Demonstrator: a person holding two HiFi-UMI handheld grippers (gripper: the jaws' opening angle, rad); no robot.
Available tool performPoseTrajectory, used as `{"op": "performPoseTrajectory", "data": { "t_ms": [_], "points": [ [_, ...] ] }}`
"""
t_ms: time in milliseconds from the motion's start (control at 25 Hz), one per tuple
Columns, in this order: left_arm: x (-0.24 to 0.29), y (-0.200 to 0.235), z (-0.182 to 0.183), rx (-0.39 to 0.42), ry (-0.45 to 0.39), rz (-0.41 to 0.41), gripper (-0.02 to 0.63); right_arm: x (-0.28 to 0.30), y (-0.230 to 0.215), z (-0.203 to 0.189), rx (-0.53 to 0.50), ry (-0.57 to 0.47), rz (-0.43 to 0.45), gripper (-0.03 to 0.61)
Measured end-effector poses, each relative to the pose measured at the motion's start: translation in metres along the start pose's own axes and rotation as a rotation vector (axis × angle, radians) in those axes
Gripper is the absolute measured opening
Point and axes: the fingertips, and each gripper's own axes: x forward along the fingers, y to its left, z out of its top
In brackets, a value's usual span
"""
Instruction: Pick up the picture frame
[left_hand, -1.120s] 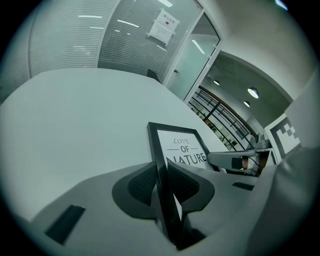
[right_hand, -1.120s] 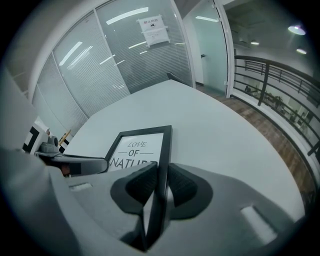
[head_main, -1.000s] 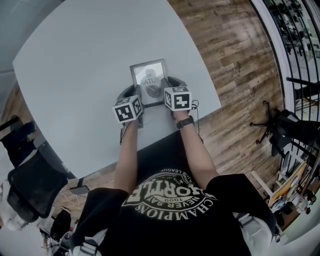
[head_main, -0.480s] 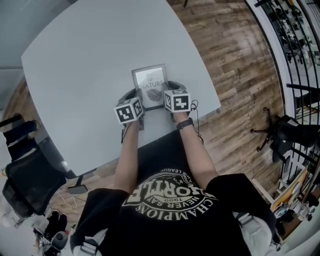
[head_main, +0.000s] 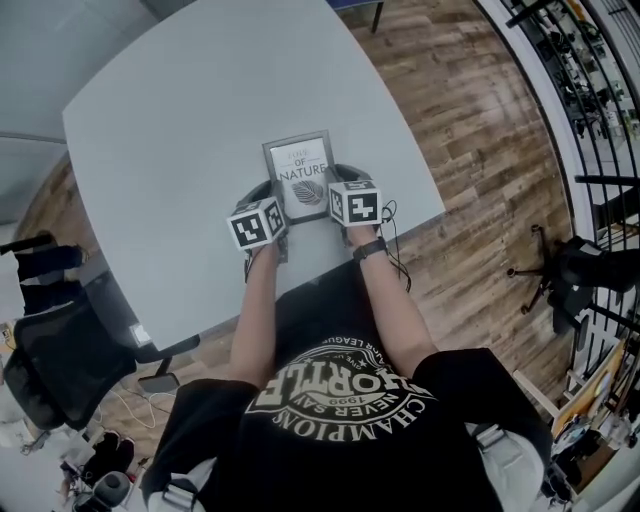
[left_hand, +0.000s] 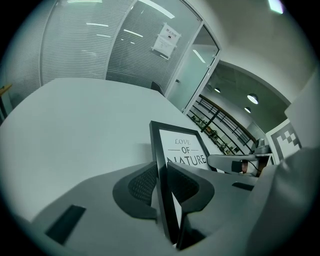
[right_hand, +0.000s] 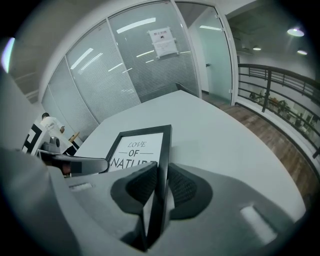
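Black-rimmed picture frame (head_main: 300, 168) (its print reads "Love of Nature") shows at picture centre, over the grey counter (head_main: 180, 130); our left claw (left_hand: 161, 175) clamps its left edge, our right claw (right_hand: 160, 175) its right.

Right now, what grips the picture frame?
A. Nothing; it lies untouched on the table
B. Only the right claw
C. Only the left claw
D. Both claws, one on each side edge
D: the left claw and the right claw are each shut on a side edge of the picture frame, as each gripper view shows.
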Motion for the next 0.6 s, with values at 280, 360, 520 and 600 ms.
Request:
{"op": "performPoseTrajectory", "data": {
  "t_ms": [280, 360, 520, 600],
  "points": [
    [-0.031, -0.001, 0.015, 0.036, -0.055, -0.011, 0.071, -0.020, 0.022, 0.013, -0.014, -0.055, 0.006, 0.066],
    [-0.038, -0.004, 0.017, 0.038, -0.068, -0.016, 0.071, -0.027, 0.025, 0.017, -0.035, -0.071, -0.002, 0.066],
    [-0.052, -0.011, 0.021, 0.041, -0.092, -0.026, 0.071, -0.043, 0.031, 0.026, -0.080, -0.103, -0.015, 0.066],
    [-0.058, -0.015, 0.023, 0.043, -0.107, -0.039, 0.071, -0.049, 0.034, 0.031, -0.070, -0.125, 0.000, 0.066]
  ]
}}
